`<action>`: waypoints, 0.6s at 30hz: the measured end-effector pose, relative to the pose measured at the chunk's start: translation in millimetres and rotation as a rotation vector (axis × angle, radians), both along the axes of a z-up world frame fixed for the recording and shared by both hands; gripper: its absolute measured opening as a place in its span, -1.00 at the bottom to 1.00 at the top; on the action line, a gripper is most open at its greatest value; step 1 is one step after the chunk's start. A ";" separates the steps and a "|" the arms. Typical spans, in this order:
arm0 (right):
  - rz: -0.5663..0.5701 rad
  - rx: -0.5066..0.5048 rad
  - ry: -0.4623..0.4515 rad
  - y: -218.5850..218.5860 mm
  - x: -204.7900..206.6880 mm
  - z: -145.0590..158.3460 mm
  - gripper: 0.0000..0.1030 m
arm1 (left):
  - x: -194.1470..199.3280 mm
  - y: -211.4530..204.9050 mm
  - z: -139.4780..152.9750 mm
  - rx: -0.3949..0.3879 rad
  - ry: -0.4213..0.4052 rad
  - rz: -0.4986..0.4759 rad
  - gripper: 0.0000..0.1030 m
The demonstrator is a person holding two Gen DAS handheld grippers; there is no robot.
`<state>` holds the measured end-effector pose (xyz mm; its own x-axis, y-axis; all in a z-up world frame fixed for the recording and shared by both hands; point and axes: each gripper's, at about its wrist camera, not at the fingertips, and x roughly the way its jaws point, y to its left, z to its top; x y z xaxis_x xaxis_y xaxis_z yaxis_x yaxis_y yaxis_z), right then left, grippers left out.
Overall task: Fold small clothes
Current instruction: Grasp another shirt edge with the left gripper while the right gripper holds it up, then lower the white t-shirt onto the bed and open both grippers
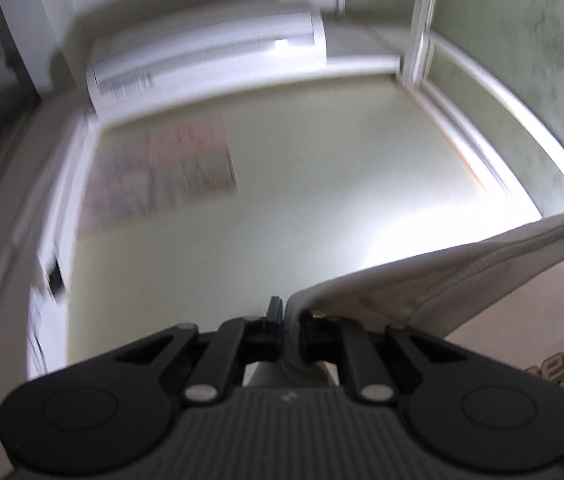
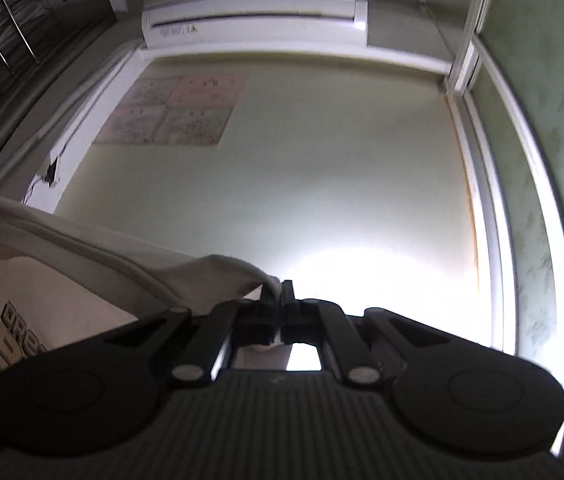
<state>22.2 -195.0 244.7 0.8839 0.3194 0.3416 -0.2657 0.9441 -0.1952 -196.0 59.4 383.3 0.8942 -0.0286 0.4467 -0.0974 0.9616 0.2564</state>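
Stretching between the two tools, a pale printed garment (image 1: 462, 276) is hanging in the air before the wall. On the left, the left gripper (image 1: 290, 314) is pinching one upper edge, jaws clamped on cloth. Further right, the right gripper (image 2: 280, 294) is nipping the other. I'd judge this the spreading-out step; next comes lowering it flat, evenly.

Place: I am working in a home room.
Signs: I am facing a wall air conditioner (image 2: 253, 12), posters (image 2: 173, 110) and patterned wallpaper (image 2: 554, 128).
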 end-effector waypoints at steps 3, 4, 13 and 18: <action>-0.008 -0.019 0.137 9.1 53.6 -32.7 -0.90 | 57.5 -4.6 -33.0 0.005 0.151 0.011 -0.82; -0.015 -0.025 0.193 13.2 74.8 -47.2 -0.90 | 80.3 -5.1 -47.5 0.004 0.216 0.012 -0.81; -0.242 -0.099 0.783 81.9 310.5 -265.7 -0.59 | 342.9 -33.2 -264.0 0.073 0.961 0.256 -0.24; -0.155 -0.080 0.995 59.7 289.4 -336.8 -0.24 | 344.3 -8.2 -331.2 0.049 1.115 0.264 -0.35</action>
